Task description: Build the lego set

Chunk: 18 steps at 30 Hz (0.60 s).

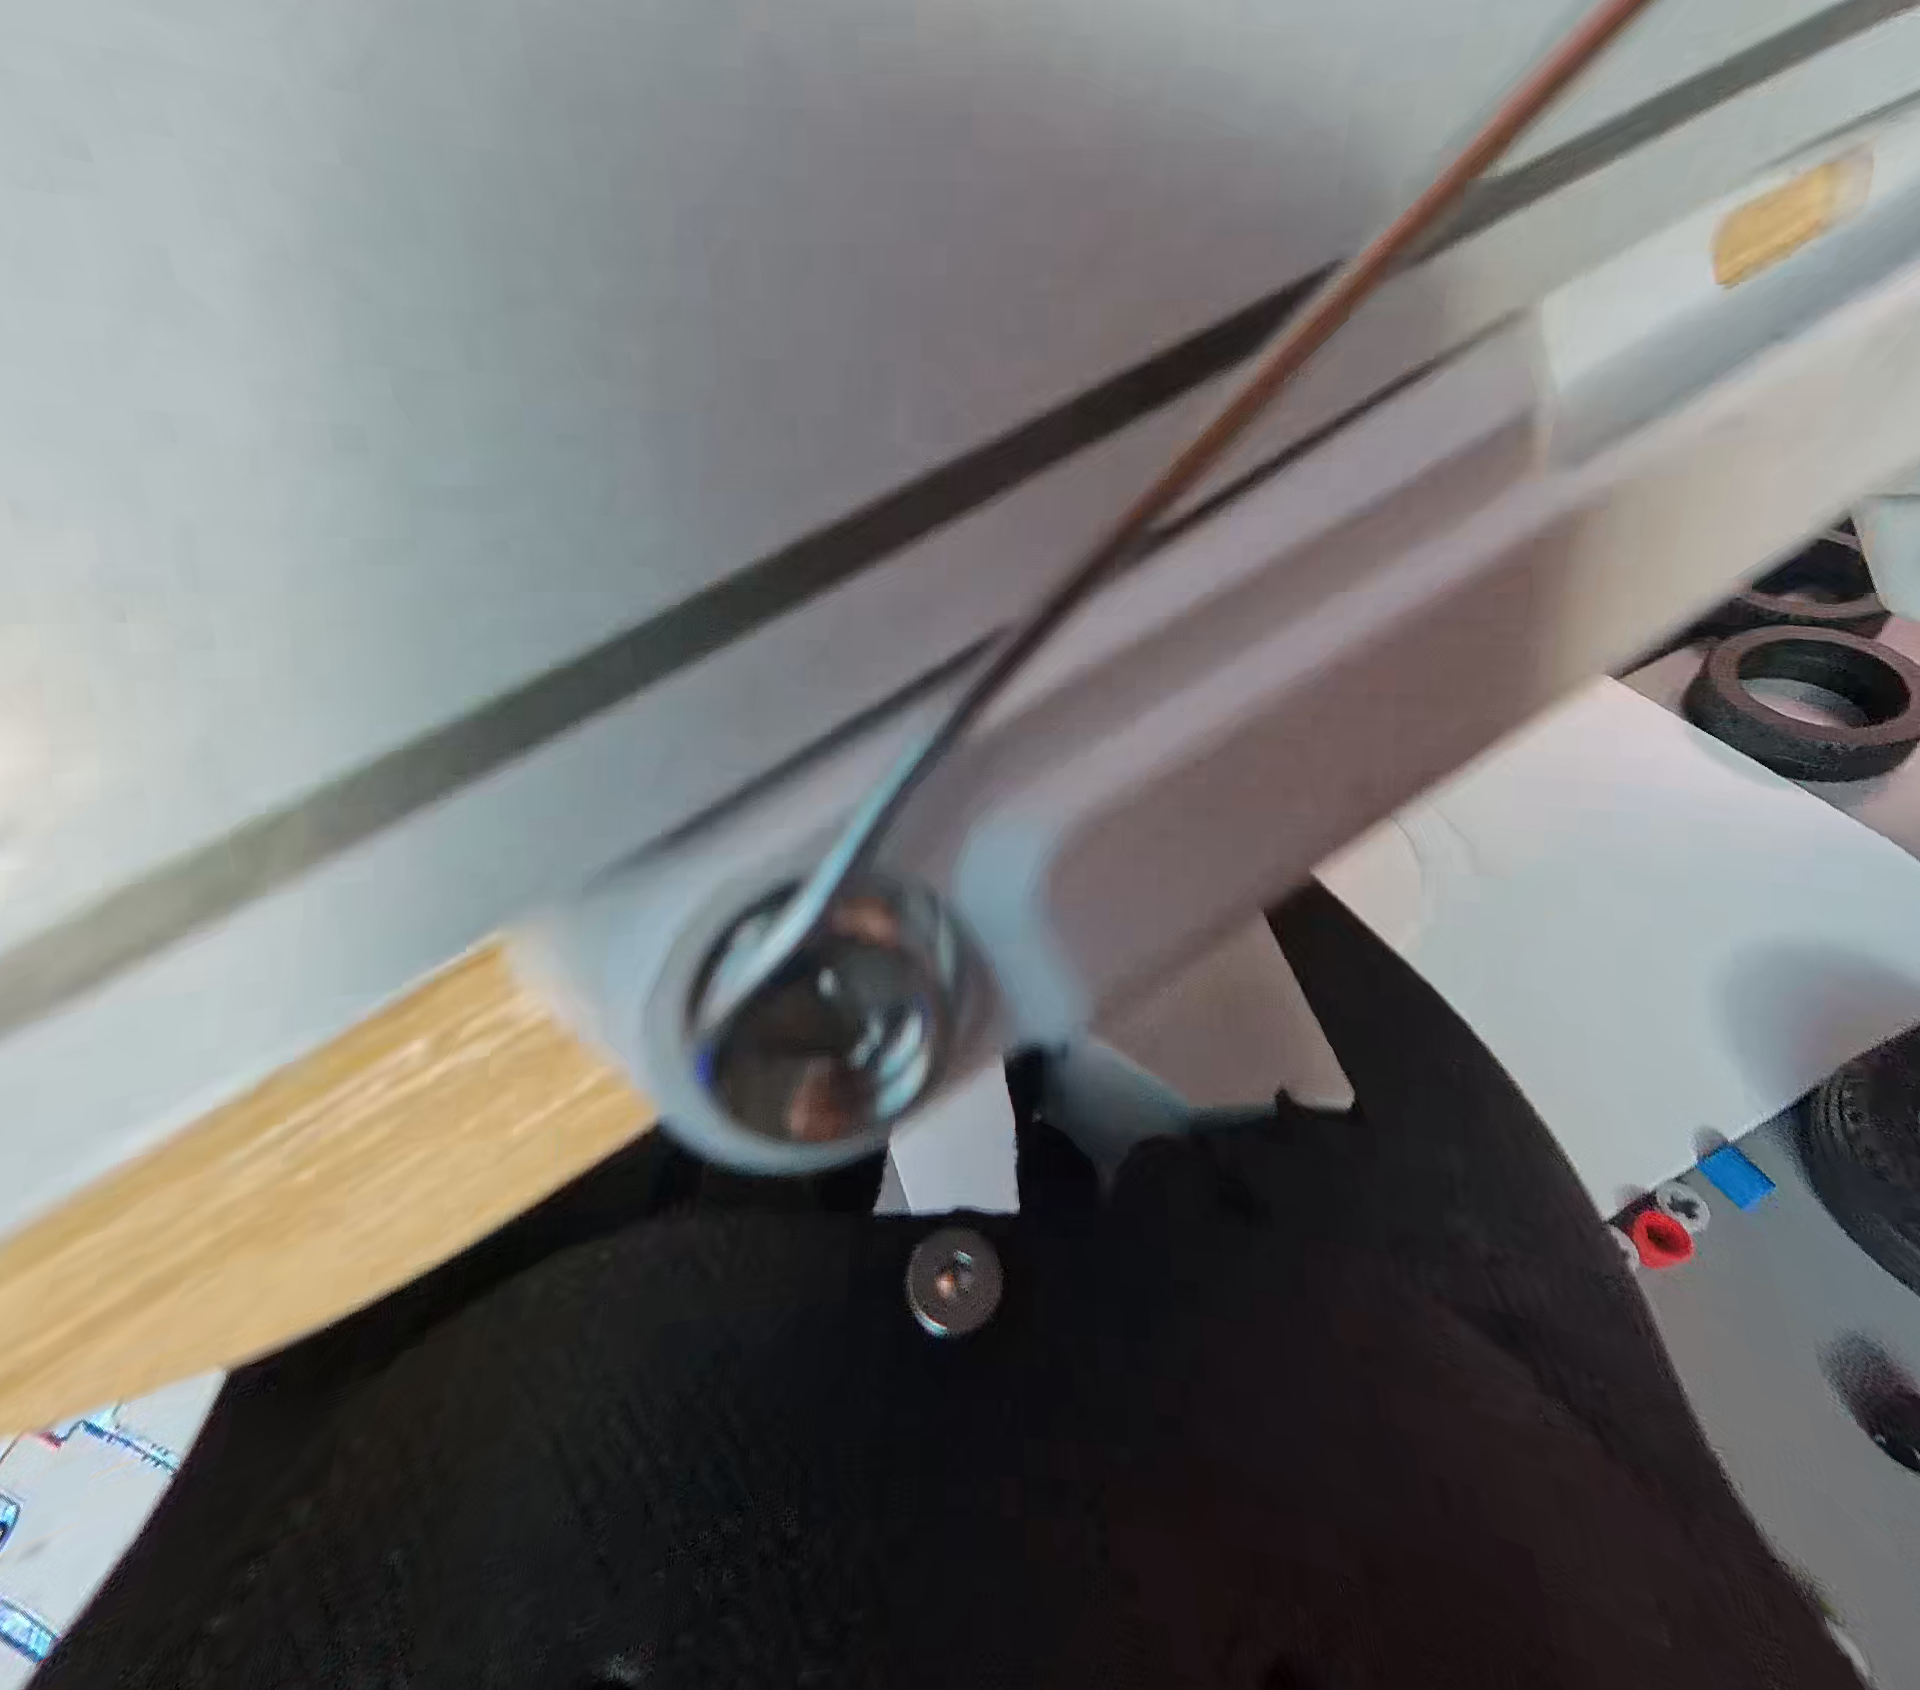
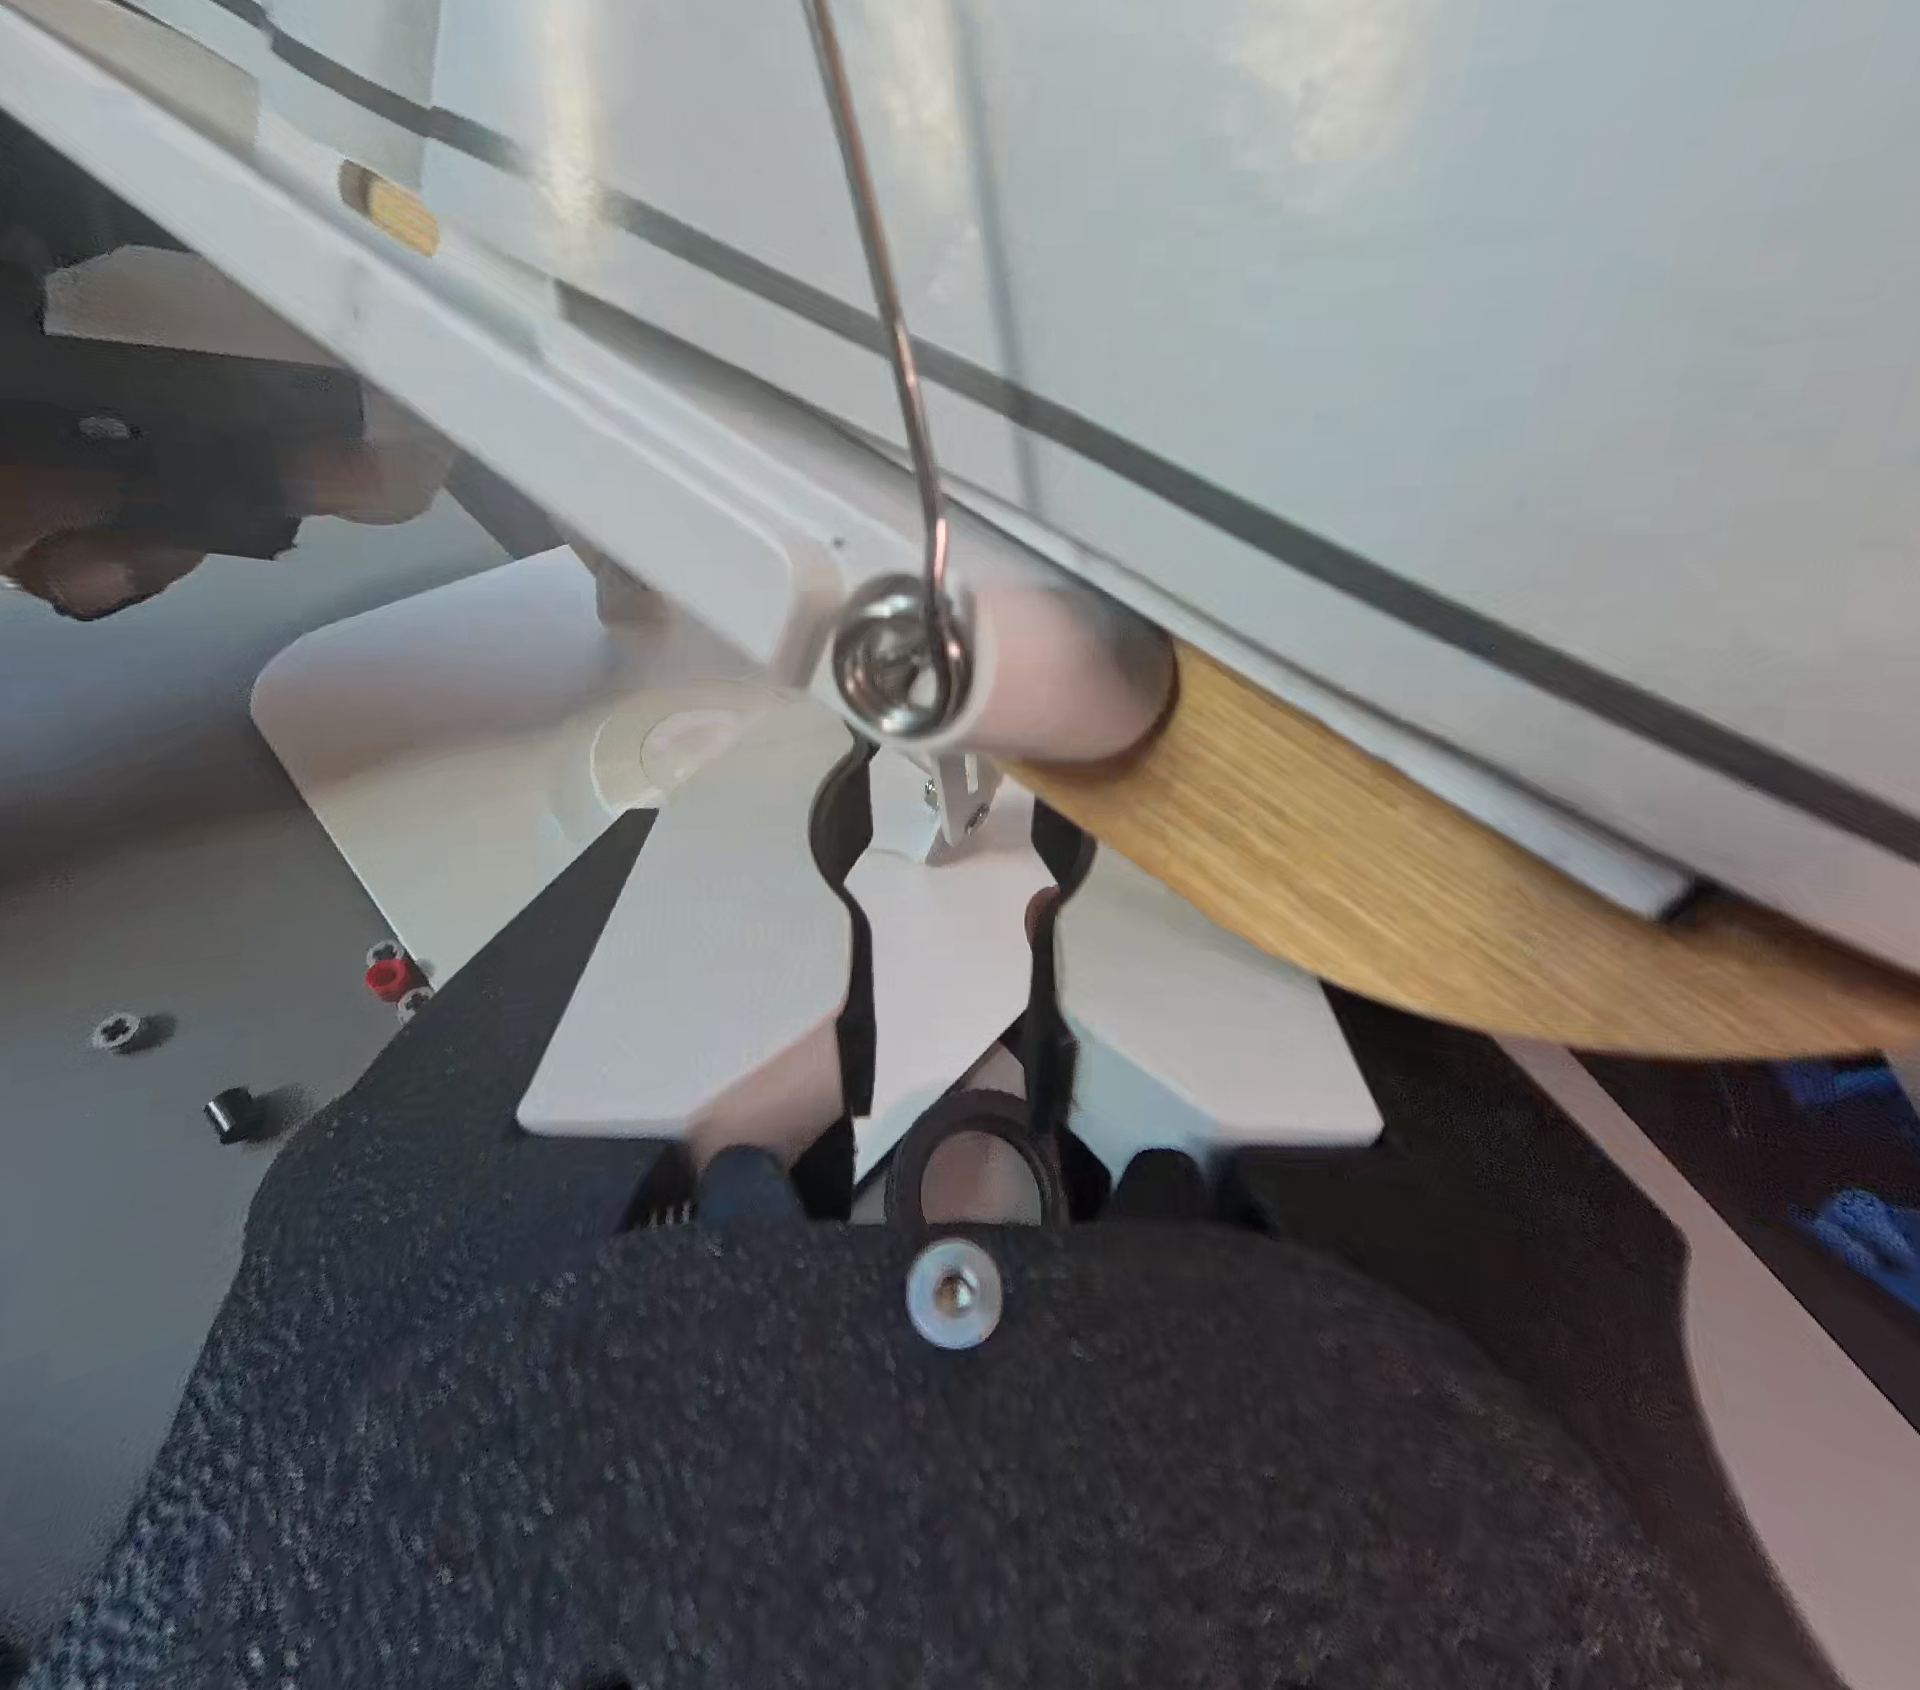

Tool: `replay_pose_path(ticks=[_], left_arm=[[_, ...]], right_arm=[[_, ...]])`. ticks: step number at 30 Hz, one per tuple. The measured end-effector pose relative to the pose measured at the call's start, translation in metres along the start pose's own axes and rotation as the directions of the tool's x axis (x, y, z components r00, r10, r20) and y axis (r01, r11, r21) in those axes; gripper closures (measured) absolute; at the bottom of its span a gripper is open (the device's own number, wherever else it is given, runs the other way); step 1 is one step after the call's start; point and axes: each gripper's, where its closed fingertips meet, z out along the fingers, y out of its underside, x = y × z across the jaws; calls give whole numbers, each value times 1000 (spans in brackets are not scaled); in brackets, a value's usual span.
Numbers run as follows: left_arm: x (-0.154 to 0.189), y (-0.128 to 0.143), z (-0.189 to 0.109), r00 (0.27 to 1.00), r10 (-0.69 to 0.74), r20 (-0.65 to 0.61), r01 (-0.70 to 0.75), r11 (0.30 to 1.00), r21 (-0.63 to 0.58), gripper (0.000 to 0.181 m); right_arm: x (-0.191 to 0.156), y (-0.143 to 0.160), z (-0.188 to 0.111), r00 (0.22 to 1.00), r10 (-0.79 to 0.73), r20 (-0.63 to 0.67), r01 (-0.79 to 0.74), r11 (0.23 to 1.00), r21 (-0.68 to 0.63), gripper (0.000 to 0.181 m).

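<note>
Left wrist view, blurred: left gripper (image 1: 977, 1152) shows only a dark body and a sliver of white between its fingers, so how far apart they stand cannot be told; to its right on the grey table (image 1: 1745, 1328) lie a red lego piece (image 1: 1659, 1237), a blue lego piece (image 1: 1737, 1175) and black rubber rings (image 1: 1813, 695).

Right wrist view: right gripper (image 2: 951, 892) has its black wavy fingers (image 2: 847, 902) set a narrow gap apart with nothing gripped; a black ring (image 2: 977, 1162) sits at the finger base; red lego piece (image 2: 387, 977) and small black lego piece (image 2: 234, 1113) lie lower left; white lamp (image 2: 1351, 186) with wooden trim (image 2: 1351, 892) and a steel wire (image 2: 883, 238) fills both views.
</note>
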Motion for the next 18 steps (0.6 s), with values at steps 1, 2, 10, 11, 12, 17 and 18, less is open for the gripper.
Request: replay_pose_path(ticks=[1, 2, 10, 11, 12, 17, 18], left_arm=[[0, -1, -7, 1000, 19, -9, -19, 1000, 17, 178], [1, 2, -13, 999, 42, -23, -42, 999, 16, 171], [9, -4, -68, 986, 16, -165, -8, 998, 54, 154], [7, -9, -71, 984, -11, -176, 21, 998, 56, 153], [5, -10, -73, 983, -23, -181, 31, 999, 43, 161], [-1, -7, -69, 972, -115, -204, 108, 993, -43, 164], [-1, -7, -70, 968, -129, -214, 120, 991, -54, 165]], right_arm=[[0, 2, -9, 1000, 1, 16, -1, 1000, 6, 152], [-2, 5, -18, 999, 17, 40, -18, 1000, 10, 146], [43, 5, -69, 920, 371, 129, -386, 914, 122, 93], [52, -1, -71, 890, 428, 157, -450, 881, 144, 90], [60, -9, -73, 860, 475, 187, -505, 844, 178, 86], [55, -56, -81, 766, 525, 370, -624, 745, 236, 121], [54, -57, -79, 788, 525, 321, -604, 760, 239, 118]])
